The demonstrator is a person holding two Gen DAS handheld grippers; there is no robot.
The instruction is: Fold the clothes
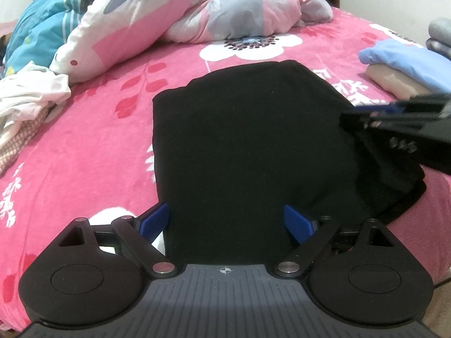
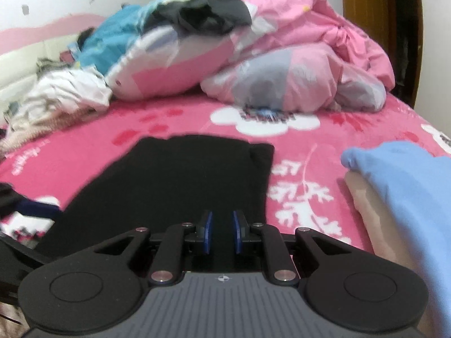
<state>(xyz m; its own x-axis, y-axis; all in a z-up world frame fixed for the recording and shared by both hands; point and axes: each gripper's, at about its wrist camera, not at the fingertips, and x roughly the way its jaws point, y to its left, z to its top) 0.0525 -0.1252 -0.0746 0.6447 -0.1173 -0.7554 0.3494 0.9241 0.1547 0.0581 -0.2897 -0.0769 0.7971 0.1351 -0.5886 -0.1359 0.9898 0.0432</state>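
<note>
Black garment [image 1: 248, 140]: soft, limp, light; your left claw [image 1: 225, 222] spread wide, right claw [image 2: 222, 232] pinching its side edge; grip hems, not middle.

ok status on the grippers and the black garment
Left hand-held gripper open over black garment. Right hand-held gripper nearly shut, pinching its edge. Nothing in the way.

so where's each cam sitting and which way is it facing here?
Left wrist: on the left gripper, looking forward and down over the black garment on the pink bed; its own fingers stand wide, and the right gripper enters at the right edge, pinching the garment's edge.
Right wrist: on the right gripper, facing along the bed toward the pink duvet; its own fingers nearly closed.
Shared: black garment, bed, duvet, blue folded garment.
</note>
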